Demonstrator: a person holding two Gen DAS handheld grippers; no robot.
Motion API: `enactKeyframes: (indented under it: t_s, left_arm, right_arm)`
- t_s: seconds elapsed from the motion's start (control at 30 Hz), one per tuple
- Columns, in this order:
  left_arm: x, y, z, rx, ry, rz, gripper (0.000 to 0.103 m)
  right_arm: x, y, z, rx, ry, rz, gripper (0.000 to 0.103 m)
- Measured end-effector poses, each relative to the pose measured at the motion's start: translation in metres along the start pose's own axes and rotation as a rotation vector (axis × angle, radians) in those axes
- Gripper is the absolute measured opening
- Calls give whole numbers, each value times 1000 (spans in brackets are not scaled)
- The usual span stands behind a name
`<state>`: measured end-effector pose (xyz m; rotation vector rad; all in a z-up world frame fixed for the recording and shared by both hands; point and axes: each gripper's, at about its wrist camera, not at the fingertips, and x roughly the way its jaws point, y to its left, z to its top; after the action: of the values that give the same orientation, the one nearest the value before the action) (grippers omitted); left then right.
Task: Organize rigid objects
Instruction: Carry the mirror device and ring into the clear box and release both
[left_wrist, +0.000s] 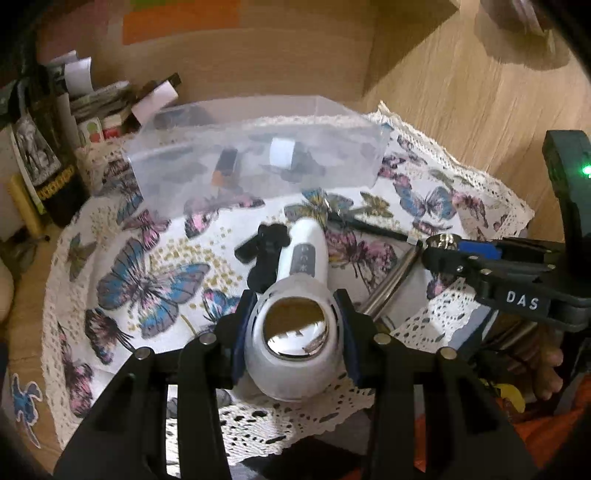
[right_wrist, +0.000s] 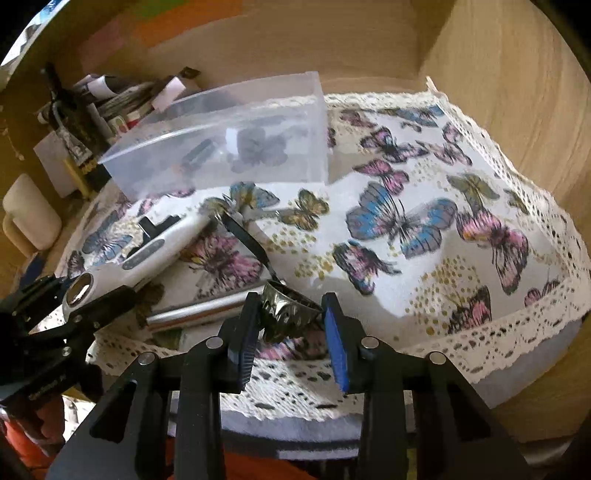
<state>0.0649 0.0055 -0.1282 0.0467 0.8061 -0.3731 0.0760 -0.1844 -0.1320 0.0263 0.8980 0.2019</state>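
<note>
My left gripper (left_wrist: 295, 314) is shut on the round mirrored head of a white handheld device (left_wrist: 295, 332); its handle (left_wrist: 306, 251) points away over the butterfly cloth. The device also shows in the right wrist view (right_wrist: 147, 251). My right gripper (right_wrist: 290, 306) has its jaws around an ornate metal cup-shaped piece (right_wrist: 286, 310), which lies on the cloth; the jaws look a little apart from it. A silver metal tube (right_wrist: 199, 312) and a black-handled tool (right_wrist: 247, 236) lie beside it. A clear plastic bin (left_wrist: 258, 155) stands behind, with a few small items inside.
A butterfly-print cloth with a lace edge (right_wrist: 424, 229) covers the surface. Papers, boxes and bottles (left_wrist: 55, 147) are stacked at the back left. Wooden walls (left_wrist: 480, 92) close in the back and the right side. A black clip-like piece (left_wrist: 266, 251) lies beside the device handle.
</note>
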Motion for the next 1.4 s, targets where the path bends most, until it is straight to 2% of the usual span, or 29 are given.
enactKeyframes:
  t_s: [0.2, 0.5, 0.9, 1.13, 1.4]
  left_arm:
    - [-14, 4, 14, -19, -51, 18, 42]
    - [-21, 7, 38, -53, -84, 54, 42]
    - [-28, 7, 79, -82, -156, 125, 41]
    - [-30, 5, 99, -89, -197, 142, 41]
    - [-40, 5, 119, -87, -200, 114, 41]
  right_arm:
    - [-6, 11, 15, -56, -59, 36, 31]
    - [-15, 13, 44, -123, -158, 88, 31]
    - [-8, 0, 73, -134, -208, 177, 31]
    - [-8, -8, 92, -148, -244, 190, 31]
    - [-14, -9, 114, -160, -292, 199, 31]
